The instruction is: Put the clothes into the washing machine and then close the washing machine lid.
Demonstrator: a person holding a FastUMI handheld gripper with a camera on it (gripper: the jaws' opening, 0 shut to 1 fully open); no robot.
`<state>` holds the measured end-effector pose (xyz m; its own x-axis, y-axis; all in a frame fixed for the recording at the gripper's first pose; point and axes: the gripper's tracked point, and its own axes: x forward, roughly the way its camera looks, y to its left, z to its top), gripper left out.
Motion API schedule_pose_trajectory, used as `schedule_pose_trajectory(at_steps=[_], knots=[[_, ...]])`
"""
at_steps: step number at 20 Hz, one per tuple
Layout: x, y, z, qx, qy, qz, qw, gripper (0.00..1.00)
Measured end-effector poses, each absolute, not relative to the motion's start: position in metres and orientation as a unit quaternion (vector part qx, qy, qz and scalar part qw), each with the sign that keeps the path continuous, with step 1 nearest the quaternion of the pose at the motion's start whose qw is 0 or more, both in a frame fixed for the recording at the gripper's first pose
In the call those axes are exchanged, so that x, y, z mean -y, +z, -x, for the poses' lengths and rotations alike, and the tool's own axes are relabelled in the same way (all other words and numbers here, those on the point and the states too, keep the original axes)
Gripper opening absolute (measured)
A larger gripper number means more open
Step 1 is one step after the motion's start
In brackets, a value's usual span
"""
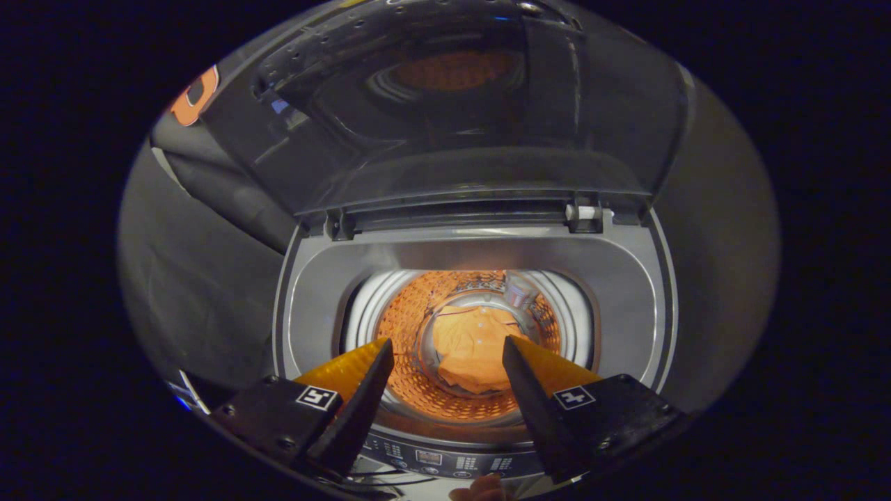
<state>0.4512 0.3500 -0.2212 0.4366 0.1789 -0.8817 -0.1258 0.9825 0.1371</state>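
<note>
- Clothes [472,348] lie at the bottom of the washing machine's drum [418,327], as one orange bundle, down below and between the two fingers.
- The washing machine [626,306] has its top wide open, and the clear lid [459,104] stands up at the back on its hinges.
- The gripper [449,355] hangs above the front of the machine and points down into the tub.
- A bit of a person's hand [480,490] peeks in just under the fingers, near the button panel [445,460].
- The buttons on the panel are too small to read.
- Each finger has a small square marker on it.
- The fingers are spread wide apart and hold nothing; they touch nothing.
</note>
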Motion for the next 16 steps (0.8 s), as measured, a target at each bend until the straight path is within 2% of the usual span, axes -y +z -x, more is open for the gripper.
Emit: schedule_pose_trajectory(at_steps=[11,16], knots=[[-0.343,-0.201,-0.467,-0.488,0.102,0.011,0.867,0.98],[-0.343,-0.166,-0.482,-0.461,0.099,0.005,0.882,0.98]])
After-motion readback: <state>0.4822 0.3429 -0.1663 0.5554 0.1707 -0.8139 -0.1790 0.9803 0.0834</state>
